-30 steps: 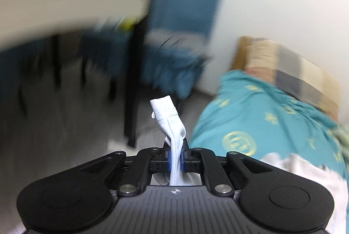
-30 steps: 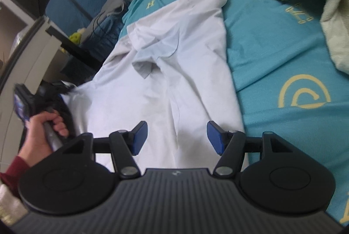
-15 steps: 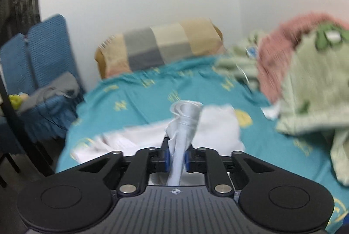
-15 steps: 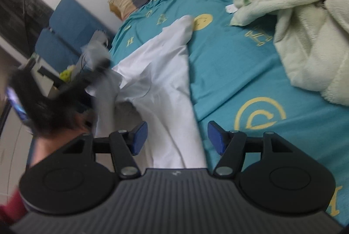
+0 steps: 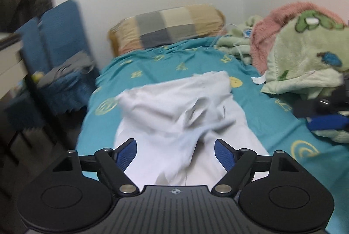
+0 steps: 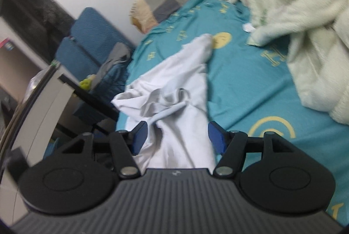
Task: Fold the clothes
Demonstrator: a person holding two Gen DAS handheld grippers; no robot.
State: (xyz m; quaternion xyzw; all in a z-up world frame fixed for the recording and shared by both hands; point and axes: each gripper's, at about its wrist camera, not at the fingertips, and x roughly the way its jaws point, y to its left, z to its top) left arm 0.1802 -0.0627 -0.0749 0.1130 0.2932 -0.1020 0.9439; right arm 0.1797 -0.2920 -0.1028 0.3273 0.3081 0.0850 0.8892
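Left gripper (image 5: 175, 152) has let go of the white cloth it was pinching; its blue-padded fingers are now spread wide. That thin white garment (image 5: 181, 112) lies crumpled on the teal bedsheet (image 5: 165, 64) with blurry yellow emblems. Right gripper (image 6: 177, 138) is spread too, empty, above the garment (image 6: 181, 90). Fuzzy green blanket (image 5: 305, 55) alongside.
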